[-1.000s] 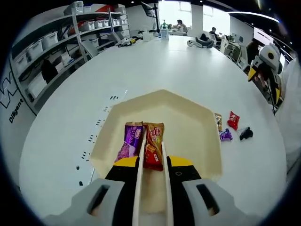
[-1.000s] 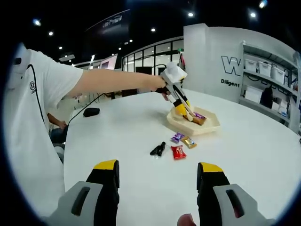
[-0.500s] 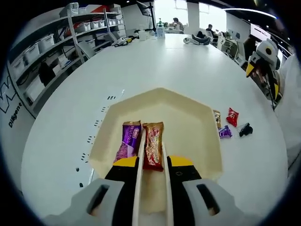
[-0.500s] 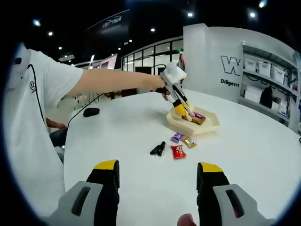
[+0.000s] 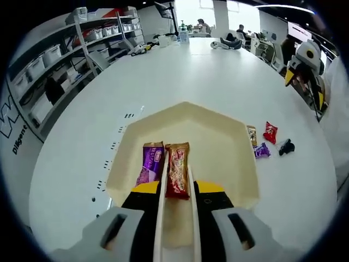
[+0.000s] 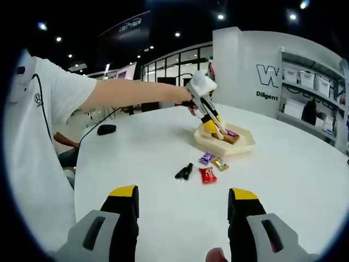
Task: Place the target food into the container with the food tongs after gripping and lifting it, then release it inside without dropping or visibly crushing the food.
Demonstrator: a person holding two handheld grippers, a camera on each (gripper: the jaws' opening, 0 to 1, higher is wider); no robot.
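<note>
**Snack bar over tray, not yet released**

Left tongs [image 5: 177, 183] pinch the red-gold snack bar [image 5: 178, 169] low inside the cream container [image 5: 218, 136], beside a purple bar [image 5: 150, 164], low so it won't drop. Right tongs [image 6: 182, 204] spread, idle above the desk [image 6: 305, 180]; loose candies [image 6: 210, 166] near the container.

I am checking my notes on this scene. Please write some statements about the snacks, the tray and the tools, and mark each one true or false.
1. A purple bar lies inside the beige tray. True.
2. The tongs on the left tool have a red-brown bar between them. True.
3. The right tool holds a red packet. False: it is open and holds nothing; the red packet lies on the white table.
4. Three small packets lie inside the tray. False: they lie on the table beside it.
</note>
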